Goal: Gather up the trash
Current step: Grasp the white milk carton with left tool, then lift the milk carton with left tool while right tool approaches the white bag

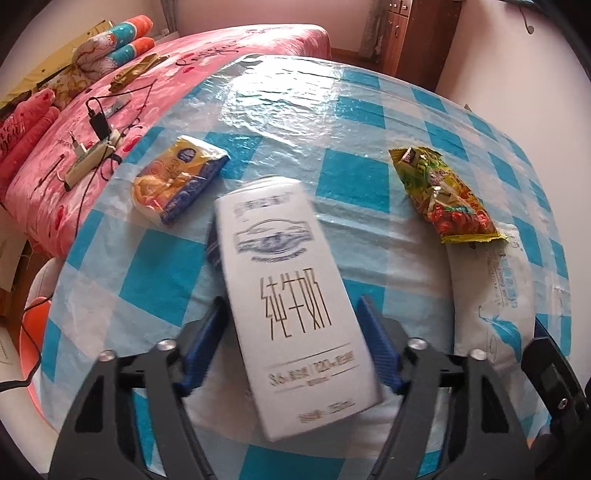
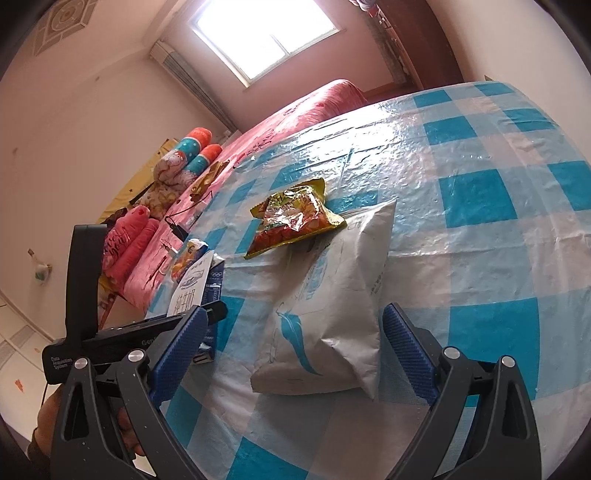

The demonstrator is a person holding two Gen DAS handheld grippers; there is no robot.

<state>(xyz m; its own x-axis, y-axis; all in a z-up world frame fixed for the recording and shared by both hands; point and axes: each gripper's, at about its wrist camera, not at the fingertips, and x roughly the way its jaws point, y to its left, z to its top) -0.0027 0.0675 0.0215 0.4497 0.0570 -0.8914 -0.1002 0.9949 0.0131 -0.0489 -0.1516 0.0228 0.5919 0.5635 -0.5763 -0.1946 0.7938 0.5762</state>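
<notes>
A white milk carton (image 1: 291,291) sits between the blue pads of my left gripper (image 1: 295,332), which closes on its sides and holds it tilted over the checked table (image 1: 354,122). The carton also shows in the right wrist view (image 2: 190,286). An orange and blue snack pack (image 1: 177,182) lies to the left, a green and red snack bag (image 1: 443,192) to the right. A white pouch with a blue feather (image 2: 332,314) lies between the open jaws of my right gripper (image 2: 295,343). The green and red bag (image 2: 291,218) rests on the pouch's far end.
A pink bed (image 1: 110,110) with pillows, a power strip and cables stands left of the table. A wooden cabinet (image 1: 417,33) is behind the table. A window (image 2: 266,33) is on the far wall.
</notes>
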